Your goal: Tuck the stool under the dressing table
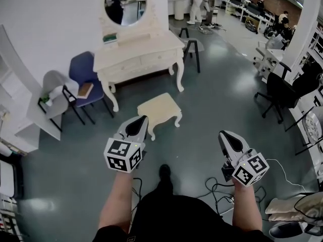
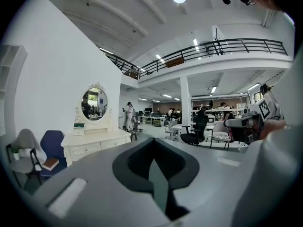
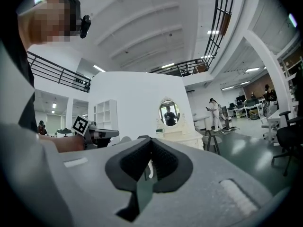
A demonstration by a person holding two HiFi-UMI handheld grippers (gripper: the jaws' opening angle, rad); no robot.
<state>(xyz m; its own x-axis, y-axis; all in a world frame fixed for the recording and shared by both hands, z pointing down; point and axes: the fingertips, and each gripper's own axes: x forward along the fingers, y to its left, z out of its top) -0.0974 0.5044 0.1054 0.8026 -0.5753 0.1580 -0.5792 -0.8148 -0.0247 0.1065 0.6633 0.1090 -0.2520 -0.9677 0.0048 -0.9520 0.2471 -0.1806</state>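
1. The cream dressing table (image 1: pixel 146 45) stood against the white wall, with an oval mirror (image 1: pixel 125 4) upright at the back of its tabletop.
2. A blue chair (image 1: pixel 82 72) stood just beside the dressing table's left end, with a book (image 1: pixel 86 90) on its seat.
3. The stool (image 1: pixel 159 108) stood upright on the floor in front of the dressing table, out from under it and clear of its legs. It was the same cream colour, with a flat rectangular top and short curved legs.
4. The left gripper (image 1: pixel 143 118) was on the far side of the stool from the dressing table and pointed toward it. Its jaws were pressed together with nothing between them.
5. The right gripper (image 1: pixel 222 133) was farther from the dressing table, also beyond the stool. Its jaws were likewise pressed together and empty.
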